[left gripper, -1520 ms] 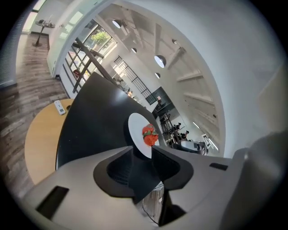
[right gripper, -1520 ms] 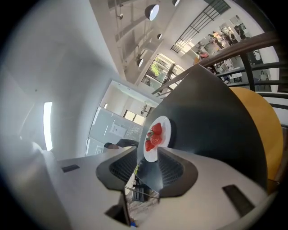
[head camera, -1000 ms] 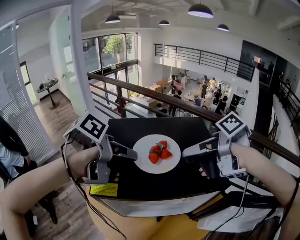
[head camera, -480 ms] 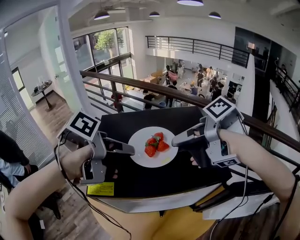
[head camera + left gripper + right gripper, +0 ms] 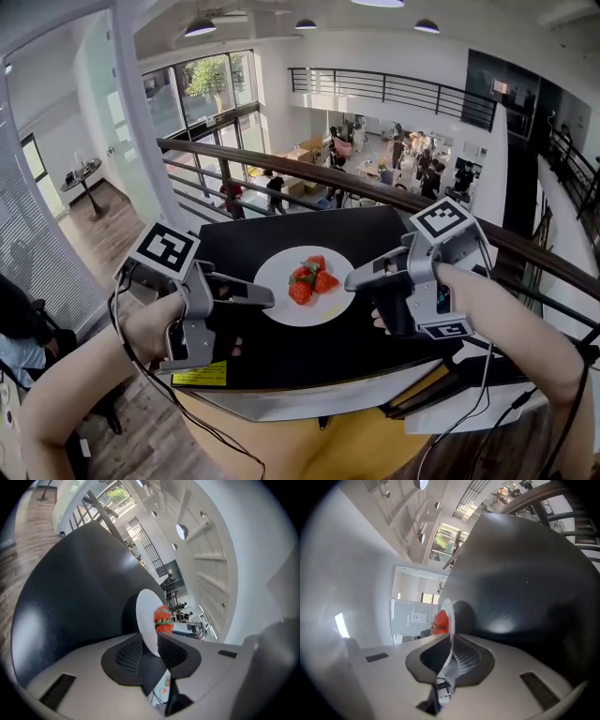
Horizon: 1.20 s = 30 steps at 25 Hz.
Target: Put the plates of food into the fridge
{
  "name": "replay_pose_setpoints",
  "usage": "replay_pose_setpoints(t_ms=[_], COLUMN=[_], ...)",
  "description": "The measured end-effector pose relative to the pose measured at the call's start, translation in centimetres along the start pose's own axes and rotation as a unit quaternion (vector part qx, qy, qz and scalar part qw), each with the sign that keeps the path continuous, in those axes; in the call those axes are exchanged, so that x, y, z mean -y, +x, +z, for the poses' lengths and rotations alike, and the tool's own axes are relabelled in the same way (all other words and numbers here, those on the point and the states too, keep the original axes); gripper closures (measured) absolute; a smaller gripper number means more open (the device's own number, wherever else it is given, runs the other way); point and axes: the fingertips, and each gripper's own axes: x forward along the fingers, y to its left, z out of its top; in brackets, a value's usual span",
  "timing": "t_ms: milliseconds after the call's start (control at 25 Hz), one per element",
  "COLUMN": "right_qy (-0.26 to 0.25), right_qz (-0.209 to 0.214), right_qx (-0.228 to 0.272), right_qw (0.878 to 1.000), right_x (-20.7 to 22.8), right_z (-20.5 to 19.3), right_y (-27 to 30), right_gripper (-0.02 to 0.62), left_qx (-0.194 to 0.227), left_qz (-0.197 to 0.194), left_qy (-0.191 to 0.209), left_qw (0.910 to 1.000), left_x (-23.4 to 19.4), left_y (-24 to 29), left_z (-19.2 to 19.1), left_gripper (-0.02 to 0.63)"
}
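On the middle of the black tabletop (image 5: 375,234) a white plate (image 5: 284,311) appears to rest flat, with a few strawberries (image 5: 310,279) heaped near its centre. Over the tabletop's right part the right gripper (image 5: 352,279) has just been closing its jaws, and in the right gripper view the pads now pinch the plate's thin rim between them. Over the tabletop's left part the left gripper (image 5: 268,300) has the opposite rim inside its jaws, but the left gripper view shows the pads standing apart on either side of the rim, with a dark gap below it, so they do not seem to press on it yet. No fridge shows in any view, so the carry looks not yet begun. The main risk, judging from this, is a lift made while only the right side is clamped: the plate would hang from one thin edge, tip toward the tabletop's left part, and the loose strawberries could roll off. A shallow bite on a smooth rim could also slip. Beyond the tabletop's far edge a railing (image 5: 281,169) guards an open drop, so anything sliding that way could be lost.
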Motion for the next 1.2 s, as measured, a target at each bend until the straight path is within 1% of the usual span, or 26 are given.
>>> replay_pose_setpoints(t_ms=[80, 120, 160, 240, 440, 640, 800, 920, 1040, 1120, 1200], right_qy=[-0.004, -0.004, -0.002, 0.005, 0.01, -0.004, -0.016, -0.032, -0.045, -0.051, -0.055], right_qz=[0.008, 0.013, 0.018, 0.029, 0.058, 0.095, 0.118, 0.133, 0.144, 0.147, 0.15], right_qx=[0.009, 0.012, 0.015, 0.018, 0.02, 0.028, 0.043, 0.059, 0.072, 0.08, 0.085], right_qw=[1.0, 1.0, 1.0, 0.999, 0.998, 0.995, 0.992, 0.989, 0.986, 0.985, 0.983], right_x=[-0.1, -0.2, -0.2, -0.2, -1.0, -2.7, -4.1, -4.9, -5.1, -5.6, -4.3], right_z=[0.2, 0.2, 0.2, 0.2, 0.1, -1.1, -4.3, -6.4, -8.4, -9.6, -11.7], right_y=[0.0, 0.0, 0.0, 0.1, 0.1, -0.2, -1.3, -3.0, -5.3, -5.5, -6.3], right_gripper=[0.568, 0.569, 0.569, 0.571, 0.575, 0.577, 0.577, 0.577, 0.577, 0.577, 0.577], left_qx=[0.008, 0.014, 0.02, 0.029, 0.035, 0.052, 0.062, 0.069, 0.074, 0.074, 0.072], left_qz=[-0.005, -0.008, -0.013, -0.027, -0.056, -0.098, -0.126, -0.143, -0.151, -0.155, -0.159], left_qy=[0.0, -0.003, -0.009, -0.019, -0.031, -0.022, -0.005, 0.003, 0.012, 0.012, 0.009], left_qw=[1.0, 0.9999, 0.9997, 0.999, 0.9973, 0.9936, 0.9901, 0.9873, 0.9856, 0.9851, 0.9845], left_x=[0.0, 0.0, -0.1, -0.2, -0.1, 1.3, 3.1, 4.6, 6.3, 6.6, 6.4], left_y=[-0.1, -0.2, -0.3, -0.4, -0.9, -2.6, -4.4, -4.7, -4.4, -5.1, -4.4], left_z=[0.0, 0.1, 0.3, 0.5, 0.5, 0.3, -2.1, -4.1, -6.3, -7.4, -9.8], left_gripper=[0.507, 0.544, 0.554, 0.56, 0.565, 0.574, 0.581, 0.583, 0.584, 0.586, 0.588])
